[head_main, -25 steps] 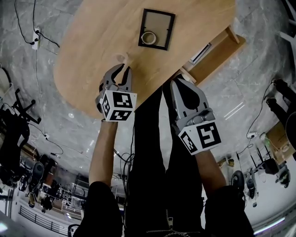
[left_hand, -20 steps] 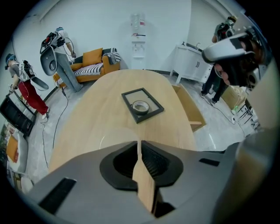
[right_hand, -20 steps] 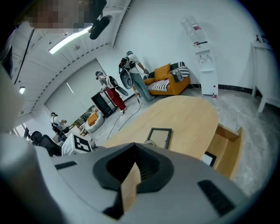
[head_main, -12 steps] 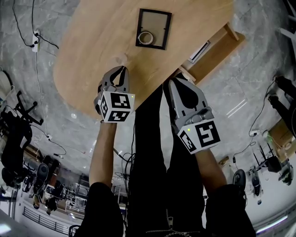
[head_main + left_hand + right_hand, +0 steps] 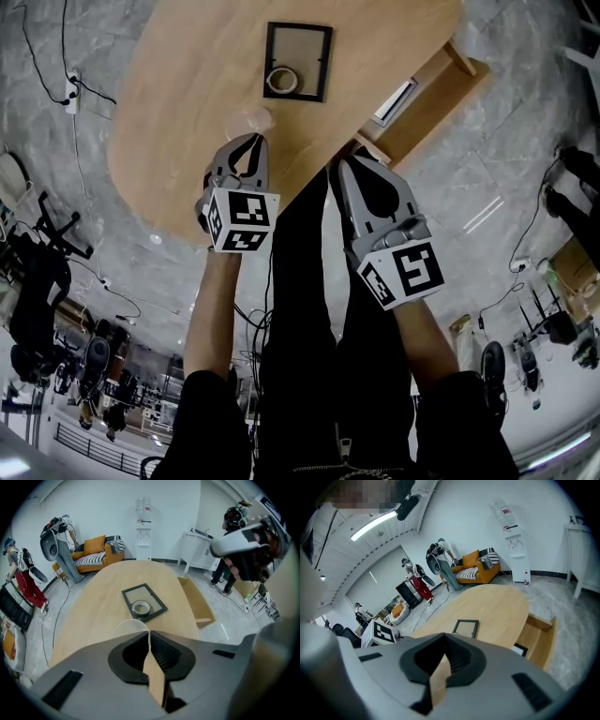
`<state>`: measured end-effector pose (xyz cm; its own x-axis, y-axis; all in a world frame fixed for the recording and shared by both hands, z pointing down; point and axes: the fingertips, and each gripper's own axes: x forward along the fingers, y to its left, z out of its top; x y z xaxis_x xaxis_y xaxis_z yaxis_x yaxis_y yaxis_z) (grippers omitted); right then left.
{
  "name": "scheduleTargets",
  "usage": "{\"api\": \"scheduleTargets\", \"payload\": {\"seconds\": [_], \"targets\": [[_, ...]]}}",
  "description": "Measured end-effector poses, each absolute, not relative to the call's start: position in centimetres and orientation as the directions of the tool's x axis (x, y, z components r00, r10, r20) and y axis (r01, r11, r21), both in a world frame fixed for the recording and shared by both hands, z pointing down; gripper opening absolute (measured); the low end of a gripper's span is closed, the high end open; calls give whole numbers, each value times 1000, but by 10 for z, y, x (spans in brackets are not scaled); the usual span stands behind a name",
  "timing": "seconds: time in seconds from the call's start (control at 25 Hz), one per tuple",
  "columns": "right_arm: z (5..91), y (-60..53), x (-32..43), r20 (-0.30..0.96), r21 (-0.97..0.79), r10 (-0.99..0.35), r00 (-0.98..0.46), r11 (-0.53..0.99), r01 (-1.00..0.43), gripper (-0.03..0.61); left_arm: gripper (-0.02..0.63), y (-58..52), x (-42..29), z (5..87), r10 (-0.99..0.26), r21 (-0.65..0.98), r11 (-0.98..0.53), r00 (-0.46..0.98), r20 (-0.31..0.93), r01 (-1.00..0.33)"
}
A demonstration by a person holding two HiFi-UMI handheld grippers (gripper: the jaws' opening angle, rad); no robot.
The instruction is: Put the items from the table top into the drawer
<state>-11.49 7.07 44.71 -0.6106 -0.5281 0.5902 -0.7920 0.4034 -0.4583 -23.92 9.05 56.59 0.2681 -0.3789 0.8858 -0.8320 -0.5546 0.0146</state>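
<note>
Left gripper (image 5: 251, 141) jaws just closed, pinching rim of clear cup (image 5: 249, 119) at near surface (image 5: 187, 103) edge. Lift straight and keep level, then carry right to drawer (image 5: 436, 94). Right gripper (image 5: 348, 165) jaws together, empty.

Matt wooden table (image 5: 178, 122), clear plastic cup (image 5: 249, 120)

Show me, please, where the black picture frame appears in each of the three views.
Head view: the black picture frame lies at top centre.
Left gripper view: it lies near the middle of the picture.
Right gripper view: it is small, a little below centre.
Shared landmark: the open wooden drawer, right of the frame in every view.
</note>
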Motion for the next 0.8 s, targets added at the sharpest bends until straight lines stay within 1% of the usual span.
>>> {"api": "scheduleTargets", "payload": {"seconds": [0.52,0.8], "targets": [[445,70,-67,589,-451,-594,-548,321,-833,9,23,85,-169,560,-336,55,-662,361,870,-747],[445,68,-40,592,-448,-632,-500,258,-856,9,23,79,-130,558,-289,87,-728,419,861,-680]]}}
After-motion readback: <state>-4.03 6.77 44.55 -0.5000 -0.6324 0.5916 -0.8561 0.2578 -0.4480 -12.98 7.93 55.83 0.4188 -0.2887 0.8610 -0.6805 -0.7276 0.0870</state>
